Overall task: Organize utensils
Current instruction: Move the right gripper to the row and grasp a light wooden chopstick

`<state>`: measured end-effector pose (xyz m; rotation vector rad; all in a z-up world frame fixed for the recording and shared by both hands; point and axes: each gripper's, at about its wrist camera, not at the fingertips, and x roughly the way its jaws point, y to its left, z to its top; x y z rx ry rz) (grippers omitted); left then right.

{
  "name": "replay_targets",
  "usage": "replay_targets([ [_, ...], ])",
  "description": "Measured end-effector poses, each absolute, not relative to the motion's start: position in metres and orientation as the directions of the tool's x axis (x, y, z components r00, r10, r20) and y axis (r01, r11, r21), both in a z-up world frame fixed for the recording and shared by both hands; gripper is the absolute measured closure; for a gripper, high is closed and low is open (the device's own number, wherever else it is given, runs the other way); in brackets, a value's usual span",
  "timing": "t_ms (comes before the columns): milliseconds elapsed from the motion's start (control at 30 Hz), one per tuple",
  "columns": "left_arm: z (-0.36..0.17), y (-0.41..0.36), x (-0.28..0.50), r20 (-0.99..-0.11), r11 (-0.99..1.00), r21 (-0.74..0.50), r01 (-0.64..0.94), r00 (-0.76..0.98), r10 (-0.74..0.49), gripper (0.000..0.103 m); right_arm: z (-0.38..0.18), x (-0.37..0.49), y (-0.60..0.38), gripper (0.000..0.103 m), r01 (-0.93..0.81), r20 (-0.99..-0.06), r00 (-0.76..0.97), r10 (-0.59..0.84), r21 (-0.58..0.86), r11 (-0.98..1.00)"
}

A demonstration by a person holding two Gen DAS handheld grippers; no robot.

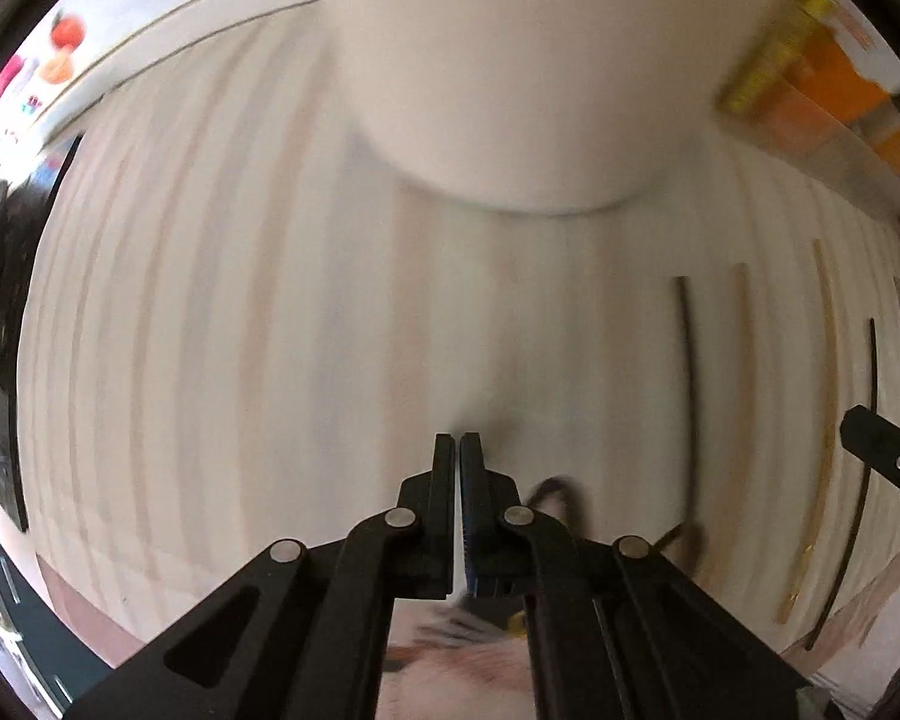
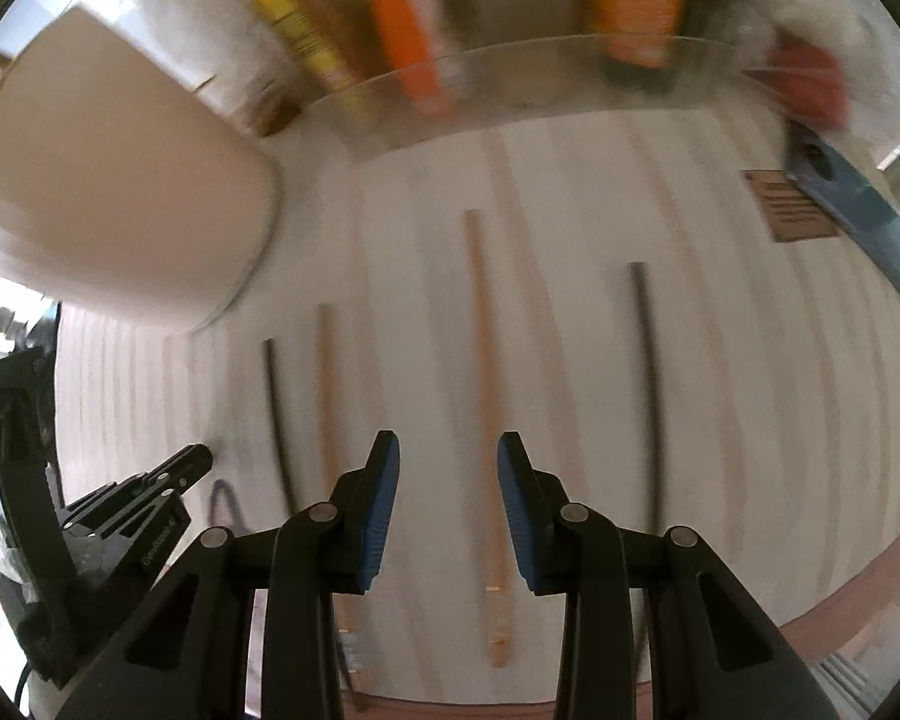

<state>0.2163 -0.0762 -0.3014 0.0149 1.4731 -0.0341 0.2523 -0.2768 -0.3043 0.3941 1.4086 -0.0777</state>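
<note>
Seemingly little is done yet: four chopsticks lie side by side on the desk [image 2: 570,420], two pale and two dark, none lifted. The right claw [image 2: 448,504] hovers wide open and empty, straddling the long pale chopstick [image 2: 486,396]; the dark chopstick [image 2: 648,390] lies to its right, and a shorter pale chopstick [image 2: 328,396] and thin dark chopstick [image 2: 276,414] to its left. The left claw [image 1: 457,480] is closed, seemingly on nothing. A big cream cup [image 2: 108,192] stands near, likely the holder. Blurred books [image 2: 408,42] and a blue tool [image 2: 858,204] sit clear of the way.
</note>
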Motion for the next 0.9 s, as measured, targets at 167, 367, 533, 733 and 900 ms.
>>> replay_targets([
  [167, -0.307, -0.055, 0.213, -0.995, 0.999, -0.032, -0.035, 0.096, -0.029, 0.097, -0.315, 0.267, -0.24, 0.067, 0.234, -0.969, 0.13, 0.208, 0.234, 0.944],
  [367, -0.306, -0.046, 0.21, -0.993, 0.999, -0.022, -0.032, 0.118, -0.018, 0.096, -0.343, 0.279, -0.204, 0.067, 0.166, -0.992, 0.029, 0.12, 0.123, 0.978],
  [533, -0.31, -0.053, 0.198, -0.991, 0.999, -0.029, -0.043, 0.135, -0.023, 0.095, -0.342, 0.274, -0.205, 0.093, 0.15, -0.999, 0.018, 0.031, 0.034, 0.988],
  [733, -0.298, -0.06, 0.196, -0.991, 1.0, 0.015, -0.021, 0.13, 0.018, 0.091, -0.34, 0.264, -0.232, 0.094, 0.141, -1.0, -0.012, -0.018, -0.02, 0.99],
  [900, -0.282, -0.091, 0.192, -0.985, 0.997, -0.062, 0.054, 0.156, -0.07, 0.054, -0.337, 0.255, -0.252, 0.095, 0.161, -0.999, -0.023, -0.029, -0.032, 0.987],
])
